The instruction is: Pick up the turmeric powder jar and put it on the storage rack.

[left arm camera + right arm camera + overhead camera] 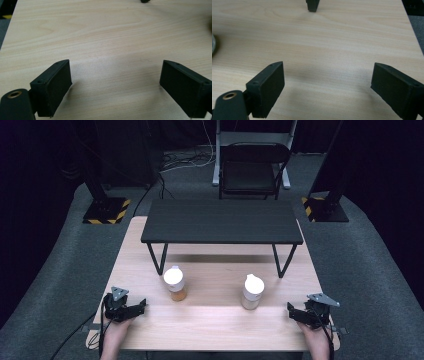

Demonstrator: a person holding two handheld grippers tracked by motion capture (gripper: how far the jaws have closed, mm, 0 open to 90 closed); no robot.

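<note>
Bottles: two stand upright mid-frame on the bench (215,320), well apart from each other.
Left bottle (175,283): white cap, amber contents; lies right of and above the left claw (134,309), near it.
Right bottle (252,291): white spouted cap, pale contents; lies left of and above the right claw (295,312), near it.
Nearer hand: each claw sits closest to the bottle on its own side, by my judgement.
Left claw state: jaws spread wide, nothing between them, bare wood below.
Right claw state: jaws spread wide too, holding nothing.
Shelf (222,222): low black stand behind the bottles, top bare.
</note>
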